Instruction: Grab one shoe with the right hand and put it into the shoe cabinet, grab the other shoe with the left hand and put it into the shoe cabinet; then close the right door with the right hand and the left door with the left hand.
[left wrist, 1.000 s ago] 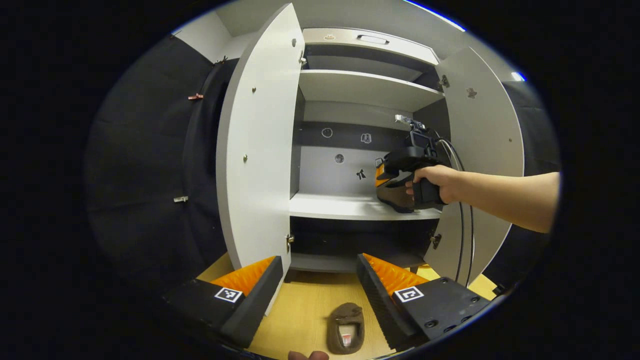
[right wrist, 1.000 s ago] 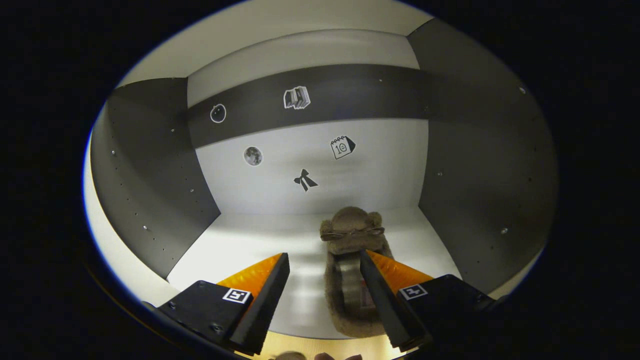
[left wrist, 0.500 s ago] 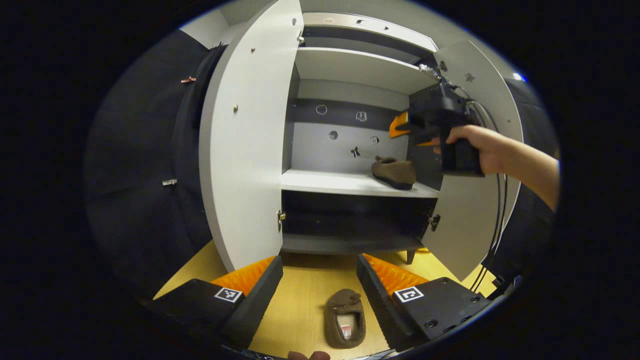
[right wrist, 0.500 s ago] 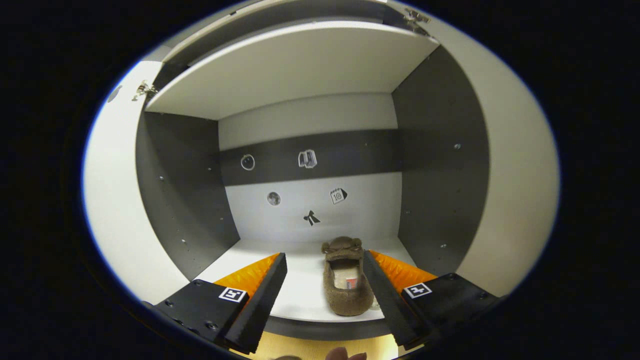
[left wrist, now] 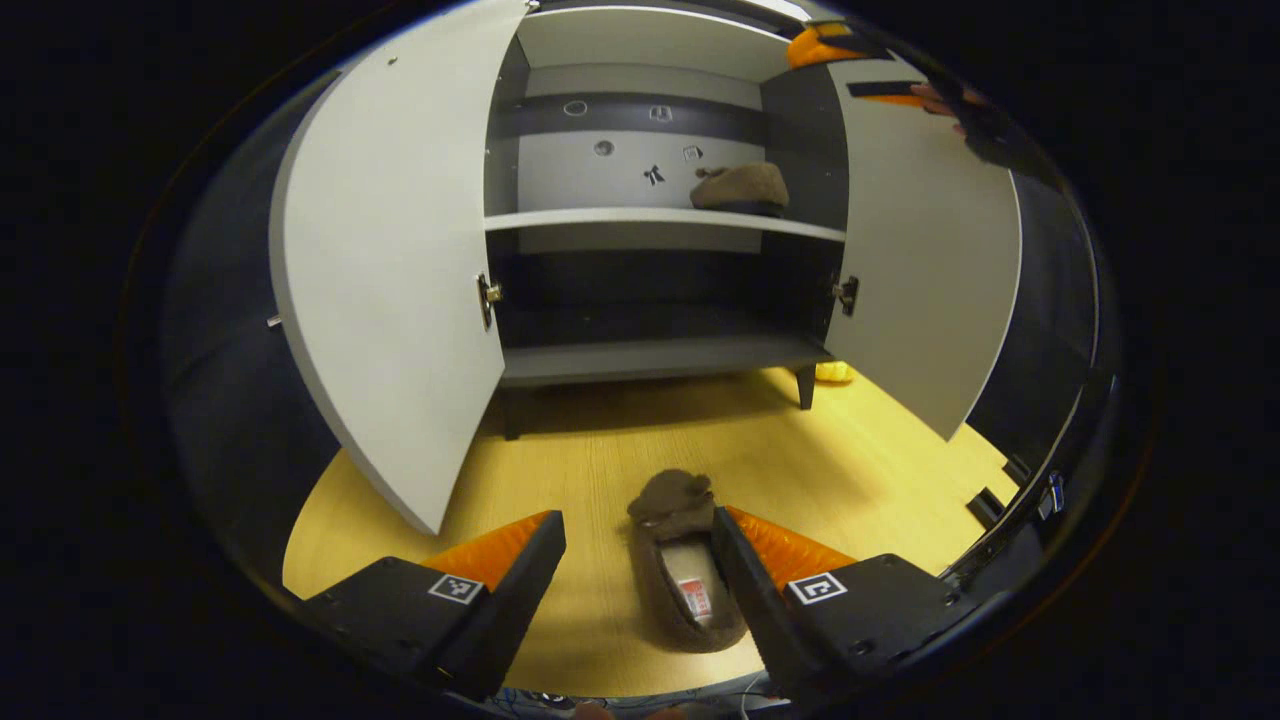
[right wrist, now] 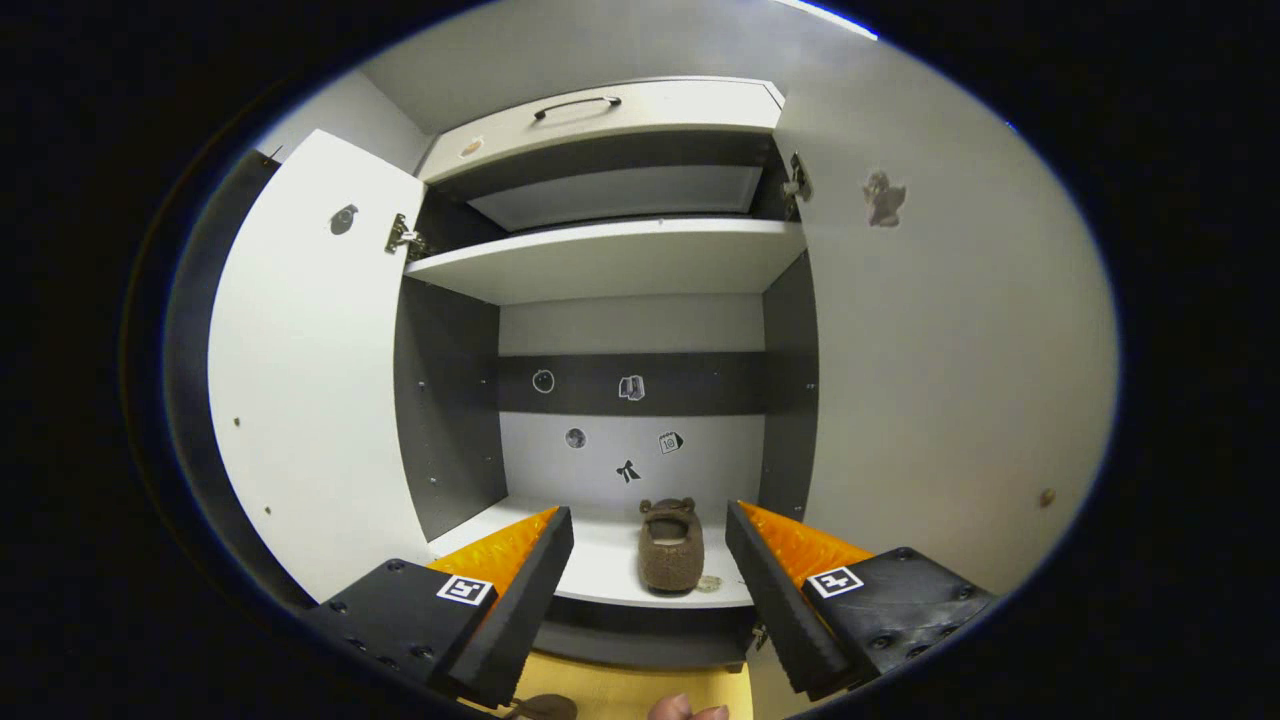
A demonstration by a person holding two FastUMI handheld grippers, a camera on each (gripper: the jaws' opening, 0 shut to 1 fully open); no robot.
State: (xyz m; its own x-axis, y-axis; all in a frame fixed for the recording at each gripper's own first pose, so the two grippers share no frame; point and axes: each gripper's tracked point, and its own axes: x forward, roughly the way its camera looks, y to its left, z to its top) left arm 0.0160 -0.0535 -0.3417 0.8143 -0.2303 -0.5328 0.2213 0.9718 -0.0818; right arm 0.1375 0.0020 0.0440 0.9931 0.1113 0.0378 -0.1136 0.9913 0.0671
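1. One brown shoe (right wrist: 671, 548) is already in the shoe cabinet (right wrist: 620, 255). It sits on the middle shelf (left wrist: 660, 218), over to the right side.
2. The other shoe (left wrist: 686, 560) lies on the yellow floor (left wrist: 850, 470) in front of the cabinet.
3. The left gripper (left wrist: 638, 560) is right over this shoe. Its fingers are wide open and hold nothing.
4. The shoe lies in the gap, close beside the right finger and apart from the left one. Its toe points away, toward the cabinet, so its long way runs the same way as the fingers.
5. I think the left gripper needs to slide a bit to the right, go down, and then squeeze the shoe's sides.
6. The right gripper (right wrist: 648, 570) is open too, and empty. It is out in front of the cabinet, facing the shelf.
7. Both doors, the left door (left wrist: 385, 270) and the right door (left wrist: 925, 260), are wide open.
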